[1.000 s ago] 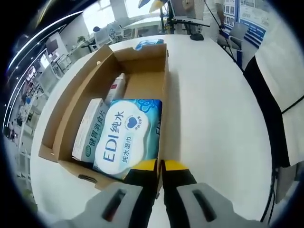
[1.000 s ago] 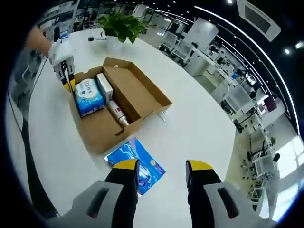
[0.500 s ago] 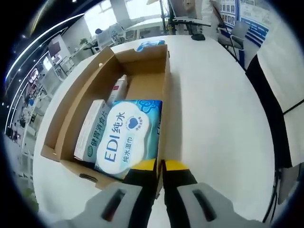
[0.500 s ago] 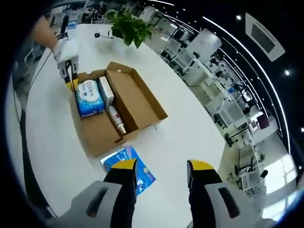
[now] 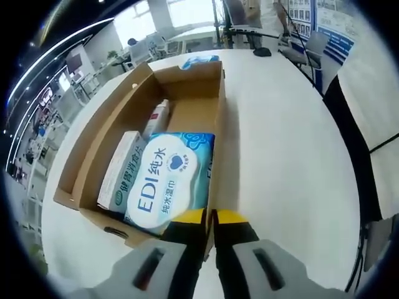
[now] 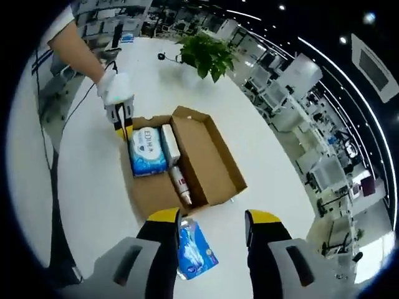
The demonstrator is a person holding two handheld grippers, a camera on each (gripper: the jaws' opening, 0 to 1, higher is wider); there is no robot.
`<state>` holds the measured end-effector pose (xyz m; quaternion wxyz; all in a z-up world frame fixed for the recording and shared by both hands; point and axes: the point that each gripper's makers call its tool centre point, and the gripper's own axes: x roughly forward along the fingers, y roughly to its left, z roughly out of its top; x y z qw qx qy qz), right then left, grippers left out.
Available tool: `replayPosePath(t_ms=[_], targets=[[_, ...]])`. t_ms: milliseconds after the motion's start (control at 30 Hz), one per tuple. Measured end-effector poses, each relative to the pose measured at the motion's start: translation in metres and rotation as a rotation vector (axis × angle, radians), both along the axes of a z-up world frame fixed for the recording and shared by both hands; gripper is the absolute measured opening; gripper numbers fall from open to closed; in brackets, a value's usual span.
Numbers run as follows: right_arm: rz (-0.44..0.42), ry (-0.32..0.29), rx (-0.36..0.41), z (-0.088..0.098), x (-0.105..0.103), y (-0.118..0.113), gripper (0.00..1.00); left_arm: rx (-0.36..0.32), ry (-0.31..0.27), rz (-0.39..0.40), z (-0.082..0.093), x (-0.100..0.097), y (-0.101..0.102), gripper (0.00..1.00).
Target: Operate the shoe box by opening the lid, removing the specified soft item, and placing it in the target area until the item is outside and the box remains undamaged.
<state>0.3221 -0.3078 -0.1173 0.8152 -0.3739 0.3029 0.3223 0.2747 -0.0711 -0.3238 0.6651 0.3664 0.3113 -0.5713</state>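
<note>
My left gripper (image 5: pixel 209 215) has its jaws pinching the near wall of the open shoe box (image 5: pixel 215 134); the wet-wipes pack (image 5: pixel 167 177) lies inside, centre frame. My right gripper (image 6: pixel 211 218) hovers, jaws spread, above the blue packet (image 6: pixel 196 248) on the worktop (image 6: pixel 87 187).

We see a white worktop (image 6: pixel 262 162) stretching across an open office. A green potted plant (image 6: pixel 206 55) stands on it, well apart from everything else, with a dark cable (image 6: pixel 163 57) lying near it. In the left gripper view a black stand (image 5: pixel 218 22) rises past the worktop's far edge, near a grey chair (image 5: pixel 307 48). Rows of desks (image 6: pixel 299 112) fill the room beyond.
</note>
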Motion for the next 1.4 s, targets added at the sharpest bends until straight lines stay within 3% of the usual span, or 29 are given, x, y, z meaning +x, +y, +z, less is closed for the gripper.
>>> replayPosePath(t_ms=[367, 533, 567, 600, 700, 833, 967, 1033, 1067, 1167, 1400], targets=[[0.002, -0.001, 0.012, -0.014, 0.008, 0.014, 0.48, 0.001, -0.001, -0.005, 0.0, 0.0, 0.0, 0.03], [0.025, 0.008, -0.025, -0.023, 0.013, 0.017, 0.33, 0.001, -0.004, -0.014, 0.0, -0.001, 0.0, 0.03], [0.044, -0.016, -0.07, -0.024, 0.018, 0.014, 0.29, 0.003, -0.004, -0.017, 0.0, -0.001, 0.0, 0.03], [0.057, -0.017, -0.089, -0.028, 0.02, 0.014, 0.28, 0.003, -0.003, -0.017, 0.0, 0.0, 0.0, 0.03], [0.011, -0.024, -0.112, -0.037, 0.033, 0.01, 0.39, 0.001, -0.005, -0.017, 0.0, 0.0, 0.0, 0.03], [0.012, 0.006, -0.107, -0.048, 0.037, 0.014, 0.31, 0.0, -0.006, -0.013, 0.0, 0.0, 0.0, 0.03], [0.022, 0.03, -0.141, -0.064, 0.035, 0.016, 0.32, 0.007, 0.005, -0.002, -0.001, 0.0, 0.0, 0.03], [0.015, 0.039, -0.13, -0.07, 0.035, 0.017, 0.33, 0.01, -0.001, -0.016, -0.001, 0.0, 0.0, 0.03], [-0.001, 0.065, -0.085, -0.075, 0.032, 0.02, 0.34, 0.007, 0.001, -0.008, -0.001, -0.001, 0.0, 0.03], [-0.012, 0.057, -0.038, -0.079, 0.034, 0.023, 0.33, 0.008, -0.004, -0.007, -0.002, -0.001, 0.0, 0.03], [-0.007, 0.091, 0.001, -0.099, 0.042, 0.031, 0.27, 0.014, 0.003, -0.004, -0.002, 0.0, 0.0, 0.03]])
